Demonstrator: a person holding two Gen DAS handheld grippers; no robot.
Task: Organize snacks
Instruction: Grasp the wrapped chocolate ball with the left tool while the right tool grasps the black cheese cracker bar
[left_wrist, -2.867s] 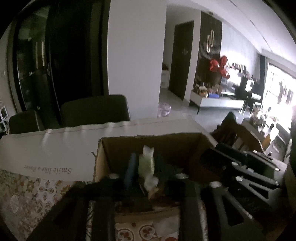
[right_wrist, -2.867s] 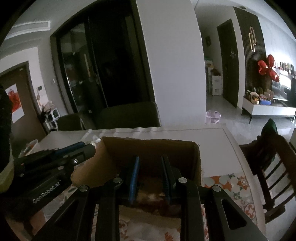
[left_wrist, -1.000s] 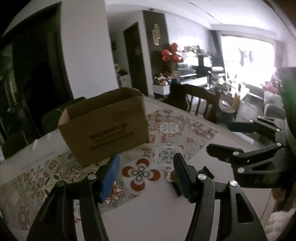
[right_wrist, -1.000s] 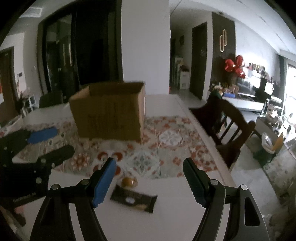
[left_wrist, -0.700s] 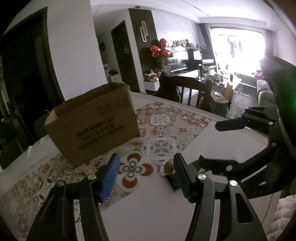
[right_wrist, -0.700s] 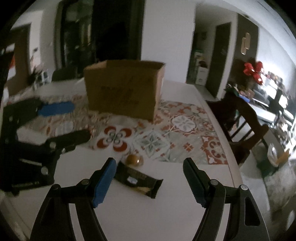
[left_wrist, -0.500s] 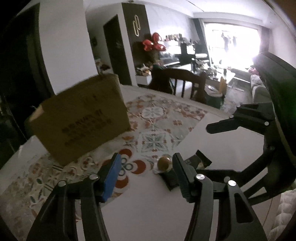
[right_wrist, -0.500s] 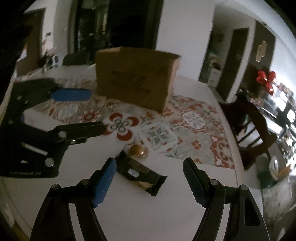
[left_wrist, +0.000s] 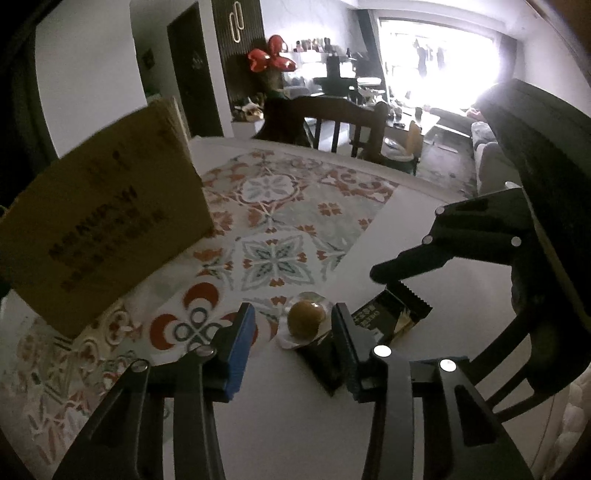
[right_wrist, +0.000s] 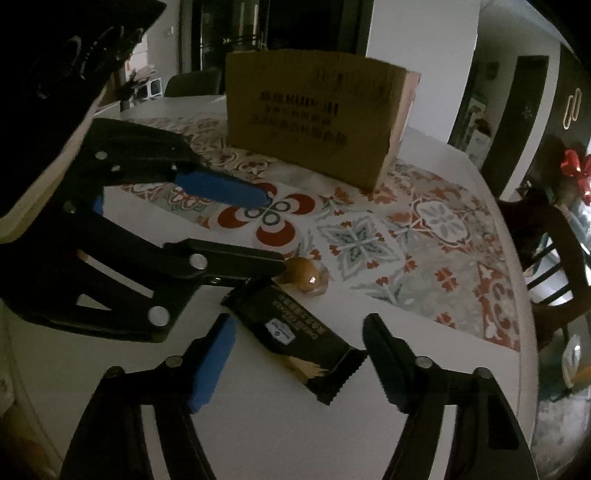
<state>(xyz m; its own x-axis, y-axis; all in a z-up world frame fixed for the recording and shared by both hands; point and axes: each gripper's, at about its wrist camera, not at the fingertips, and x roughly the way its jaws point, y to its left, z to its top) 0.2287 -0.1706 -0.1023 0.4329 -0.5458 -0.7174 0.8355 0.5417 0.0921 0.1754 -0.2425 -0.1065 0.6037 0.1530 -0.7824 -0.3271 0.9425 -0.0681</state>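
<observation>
A round golden wrapped snack lies on the white table beside a dark snack bar. My left gripper is open, its fingers on either side of the round snack, not touching it. My right gripper is open above the dark snack bar, its fingers either side of it. The round snack sits just beyond the bar, next to the left gripper's lower finger. The cardboard box stands behind on the patterned mat; it also shows at the left in the left wrist view.
A patterned mat covers the middle of the white table. A dark wooden chair stands at the far table edge, and another chair at the right edge. The right gripper's body reaches in from the right.
Both grippers left the box, opened and came down to the table. The left now brackets the round snack and the right hovers over the dark bar.
</observation>
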